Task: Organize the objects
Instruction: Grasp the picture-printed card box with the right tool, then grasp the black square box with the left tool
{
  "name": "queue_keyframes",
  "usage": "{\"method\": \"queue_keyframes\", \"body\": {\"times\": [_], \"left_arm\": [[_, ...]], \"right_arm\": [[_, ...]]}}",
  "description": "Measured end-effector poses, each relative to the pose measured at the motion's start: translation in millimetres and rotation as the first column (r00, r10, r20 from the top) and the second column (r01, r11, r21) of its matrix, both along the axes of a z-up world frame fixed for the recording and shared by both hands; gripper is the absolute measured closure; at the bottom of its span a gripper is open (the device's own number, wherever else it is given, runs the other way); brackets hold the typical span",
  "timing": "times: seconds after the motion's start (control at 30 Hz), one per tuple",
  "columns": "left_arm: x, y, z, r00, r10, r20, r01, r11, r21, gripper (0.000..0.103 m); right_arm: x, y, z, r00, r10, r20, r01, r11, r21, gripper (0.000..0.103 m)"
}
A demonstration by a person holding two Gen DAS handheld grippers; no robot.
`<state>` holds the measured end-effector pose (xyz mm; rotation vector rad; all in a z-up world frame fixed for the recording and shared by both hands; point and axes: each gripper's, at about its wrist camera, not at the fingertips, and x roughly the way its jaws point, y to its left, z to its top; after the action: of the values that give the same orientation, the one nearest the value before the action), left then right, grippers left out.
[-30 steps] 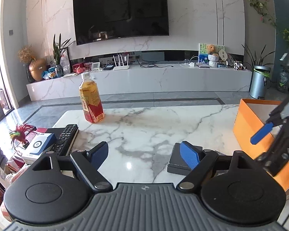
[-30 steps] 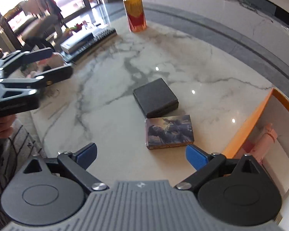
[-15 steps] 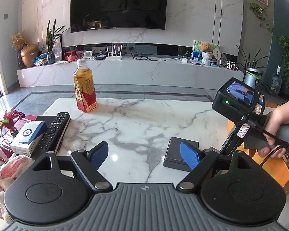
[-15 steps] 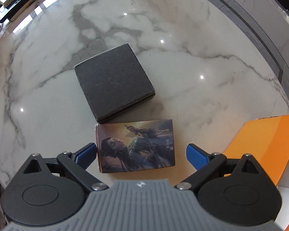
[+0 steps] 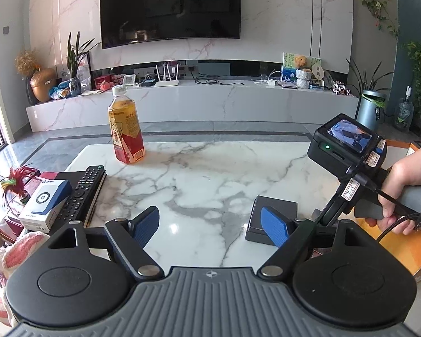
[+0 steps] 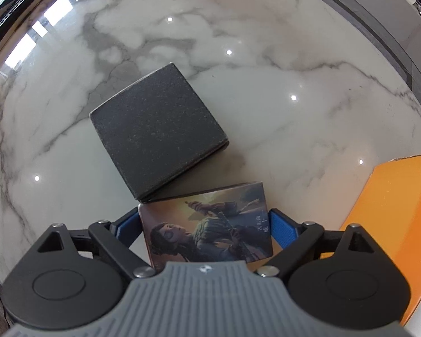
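Note:
A picture-printed card box (image 6: 207, 224) lies on the marble table (image 6: 238, 84), close to a dark grey square box (image 6: 157, 129). My right gripper (image 6: 203, 216) points straight down over the card box. Its jaws are closing, and the blue pads (image 6: 280, 229) sit against the box's two short sides. An orange box (image 6: 393, 210) stands just to the right. My left gripper (image 5: 209, 213) hovers over the near table edge; its jaws are closing a little, still wide apart, with nothing between them. The grey box (image 5: 283, 207) lies just beyond its right pad.
A tea bottle (image 5: 126, 132) stands at the far left of the table. A black remote (image 5: 84, 193) and a white-and-blue carton (image 5: 46, 205) lie at the left edge. A hand (image 5: 407, 185) holds the right gripper's handle above the orange box (image 5: 401, 247).
My right gripper dropped from a raised, tilted pose to point straight down over the card box, and its pads came in to the box's sides. The left gripper stayed put.

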<state>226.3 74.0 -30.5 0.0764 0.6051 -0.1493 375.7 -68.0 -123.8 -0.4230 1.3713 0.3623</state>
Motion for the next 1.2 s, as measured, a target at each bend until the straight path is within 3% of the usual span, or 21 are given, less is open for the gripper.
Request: {"method": "queue_keyframes", "body": {"times": [0.17,0.27,0.47,0.57,0.7,0.8,1.2], "left_arm": [[7,-12,-2,0.992,-0.121,-0.025,0.122,0.991,0.059,0.010],[14,-12,-2,0.987,-0.153,-0.049,0.155,0.987,0.036,0.009],[35,-20,-7,0.967,-0.234,-0.101,0.244,0.964,0.104,0.008],[56,-30,-18,0.937,-0.302,-0.177,0.324,0.939,0.117,0.007],[87,-53,-43,0.856,-0.400,-0.327,0.442,0.895,0.062,0.007],[105,-70,-56,0.826,-0.421,-0.375,0.472,0.880,0.051,0.007],[144,-102,-92,0.826,-0.353,-0.440,0.441,0.891,0.112,0.008]], "right_arm": [[-6,-2,2,0.999,-0.025,0.025,0.025,1.000,0.011,0.011],[-12,-5,4,0.998,-0.056,0.024,0.055,0.998,0.016,0.011],[-51,-16,18,0.995,-0.093,0.041,0.087,0.988,0.127,0.012],[-84,-20,29,0.994,-0.066,0.083,0.054,0.988,0.147,0.012],[-120,-29,30,0.994,-0.034,0.104,0.015,0.983,0.184,0.012],[-150,-24,35,0.994,0.015,0.111,-0.039,0.976,0.212,0.012],[-187,-20,54,0.993,0.073,0.095,-0.100,0.944,0.315,0.011]]}}
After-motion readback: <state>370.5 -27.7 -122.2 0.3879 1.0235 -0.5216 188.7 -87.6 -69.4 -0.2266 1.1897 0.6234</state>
